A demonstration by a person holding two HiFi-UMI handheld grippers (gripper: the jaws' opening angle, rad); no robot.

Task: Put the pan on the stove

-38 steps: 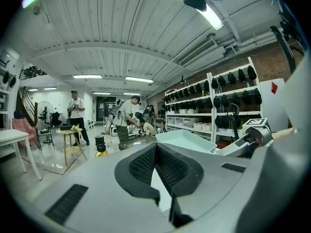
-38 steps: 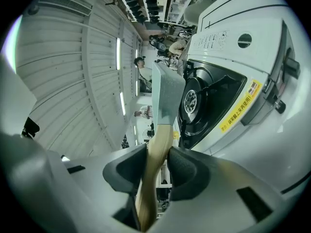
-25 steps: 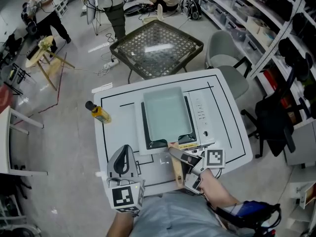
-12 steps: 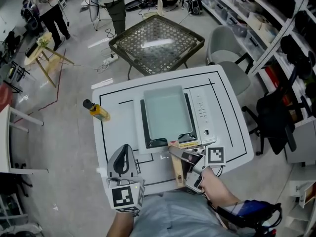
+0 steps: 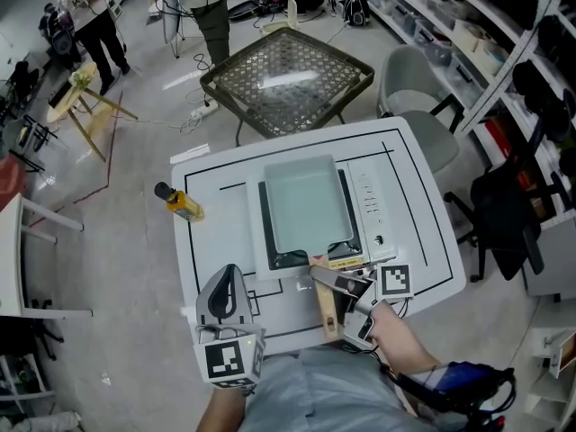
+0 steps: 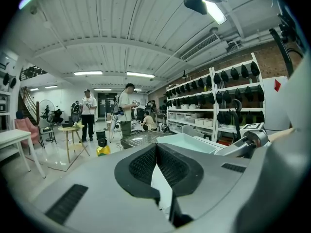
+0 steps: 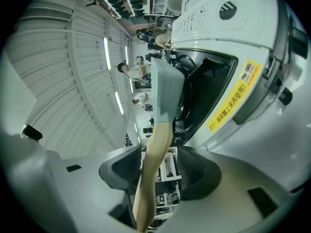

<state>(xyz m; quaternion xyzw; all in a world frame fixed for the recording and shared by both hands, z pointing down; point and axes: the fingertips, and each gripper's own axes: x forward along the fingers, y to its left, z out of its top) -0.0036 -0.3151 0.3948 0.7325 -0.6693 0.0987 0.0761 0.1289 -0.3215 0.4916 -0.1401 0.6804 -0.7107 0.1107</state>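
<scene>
Pale green pan (image 5: 304, 207) sits on white stove (image 5: 367, 207), centre of frame, on white table (image 5: 211, 232). Wooden handle (image 5: 324, 306) points toward lower edge. Right tongs (image 5: 324, 282) around handle: jaws have just been opening, now wide, handle between pads, no squeeze. Left tongs (image 5: 224, 277) at lower left, closed, empty, apart from pan. Yellow bottle (image 5: 183, 207) near table's left edge.

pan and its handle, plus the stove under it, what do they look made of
Pan: pale mint, matte and evenly coloured, so probably coated or enamelled metal; the base metal can't be told.
Handle: light tan and smooth, looks like bare wood.
Stove: glossy white shell, likely plastic. Its black top shines like glass.
</scene>
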